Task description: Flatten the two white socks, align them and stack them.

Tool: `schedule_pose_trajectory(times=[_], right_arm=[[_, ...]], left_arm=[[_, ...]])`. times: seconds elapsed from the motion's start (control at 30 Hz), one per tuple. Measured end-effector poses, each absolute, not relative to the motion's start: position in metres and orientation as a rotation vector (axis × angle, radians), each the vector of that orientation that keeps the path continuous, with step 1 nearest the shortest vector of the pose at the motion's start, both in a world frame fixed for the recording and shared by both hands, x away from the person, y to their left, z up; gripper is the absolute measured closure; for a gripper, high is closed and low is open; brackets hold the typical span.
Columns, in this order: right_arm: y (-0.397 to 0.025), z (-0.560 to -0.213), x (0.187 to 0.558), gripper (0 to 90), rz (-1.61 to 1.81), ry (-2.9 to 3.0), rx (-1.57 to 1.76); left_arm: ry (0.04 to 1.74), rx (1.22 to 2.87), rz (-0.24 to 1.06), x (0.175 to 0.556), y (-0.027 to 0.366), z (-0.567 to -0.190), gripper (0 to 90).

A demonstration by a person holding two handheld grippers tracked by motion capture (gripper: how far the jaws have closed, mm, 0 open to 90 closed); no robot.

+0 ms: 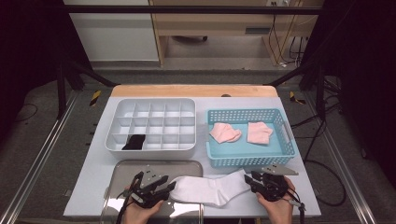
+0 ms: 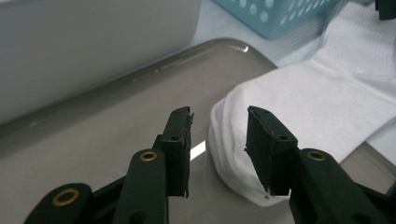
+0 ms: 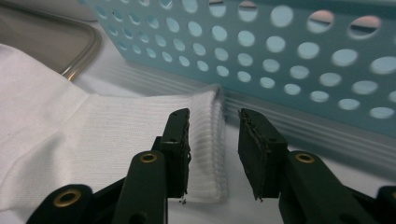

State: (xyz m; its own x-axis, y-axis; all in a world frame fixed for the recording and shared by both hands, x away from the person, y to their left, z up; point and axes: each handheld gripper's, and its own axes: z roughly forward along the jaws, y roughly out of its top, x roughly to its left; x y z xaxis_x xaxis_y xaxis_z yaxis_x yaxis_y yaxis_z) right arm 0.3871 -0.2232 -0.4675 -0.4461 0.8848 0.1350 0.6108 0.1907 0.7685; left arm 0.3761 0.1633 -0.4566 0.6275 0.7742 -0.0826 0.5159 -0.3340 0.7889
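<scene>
White, limp and light, the sock point(image 1: 209, 189) lies along the tabletop's near edge, toe on the grey tray point(image 1: 140, 166). Left gripper point(image 2: 218, 140) and right gripper point(image 3: 214, 140) stand with jaws spread at toe and ribbed cuff point(image 3: 212, 140), probably the best holds, since its middle would sag.

Pretty clearly a lab or robot data-collection setup, not anyone's home. The white table point(image 1: 84, 186) sits inside a black metal frame point(image 1: 187, 9) with dark curtains at the left and right edges of the frame, rails point(image 1: 37, 158) run along the floor, and loose cables point(image 1: 285, 37) hang at upper right by a plain wooden bench point(image 1: 210, 23).
</scene>
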Motion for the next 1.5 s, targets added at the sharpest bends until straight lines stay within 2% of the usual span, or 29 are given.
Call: schedule_pose_trajectory(times=[0.17, 0.4, 0.6, 1.03, 1.5], right_arm=[[-0.229, -0.465, 0.383, 62.0, 1.158, 2.1, 1.401], [-0.228, -0.462, 0.378, 61.3, 1.173, 2.111, 1.395], [-0.228, -0.464, 0.378, 62.6, 1.17, 2.121, 1.403], [-0.225, -0.47, 0.379, 63.8, 1.153, 2.161, 1.407], [-0.221, -0.477, 0.381, 64.4, 1.096, 2.198, 1.45]], left_arm=[[0.988, 1.976, 0.395, 0.379, 0.161, -0.448, 62.5], [0.936, 1.982, 0.345, 0.383, 0.14, -0.439, 79.7], [0.891, 2.003, 0.337, 0.387, 0.115, -0.439, 86.1], [0.817, 2.071, 0.263, 0.392, 0.078, -0.454, 88.7], [0.779, 2.152, 0.197, 0.388, 0.058, -0.474, 88.8]])
